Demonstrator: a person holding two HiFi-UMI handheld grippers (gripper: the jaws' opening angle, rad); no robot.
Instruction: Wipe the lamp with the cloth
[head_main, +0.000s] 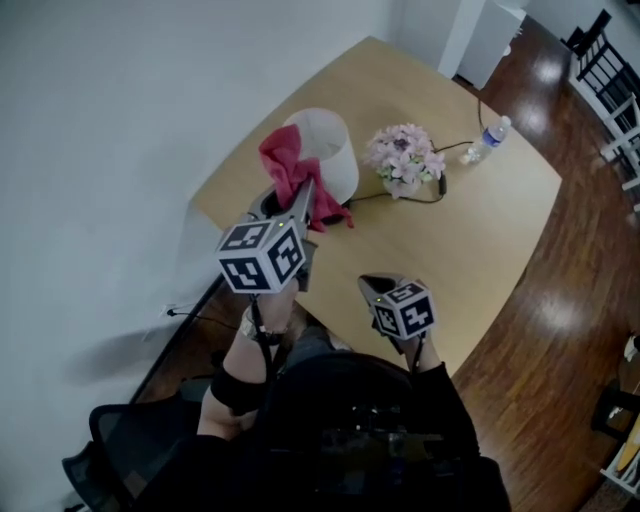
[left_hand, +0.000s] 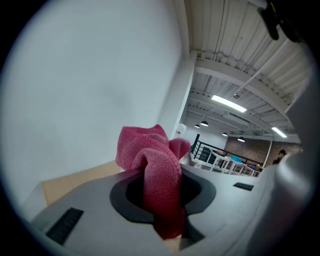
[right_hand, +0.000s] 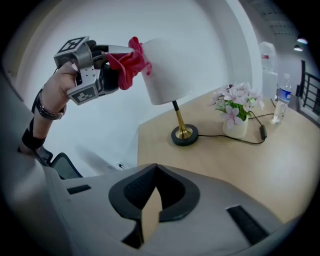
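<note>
The lamp has a white shade and, in the right gripper view, a brass stem on a round black base. My left gripper is raised at the shade's left side and shut on a red cloth. In the left gripper view the cloth bunches up out of the jaws against the white wall. From the right gripper view the cloth rests at the shade's upper left edge. My right gripper hovers over the table's near edge, shut and empty.
A white pot of pink flowers stands right of the lamp, with the black lamp cord looping by it. A water bottle stands farther right. The wooden table meets the white wall on the left. A black chair is below left.
</note>
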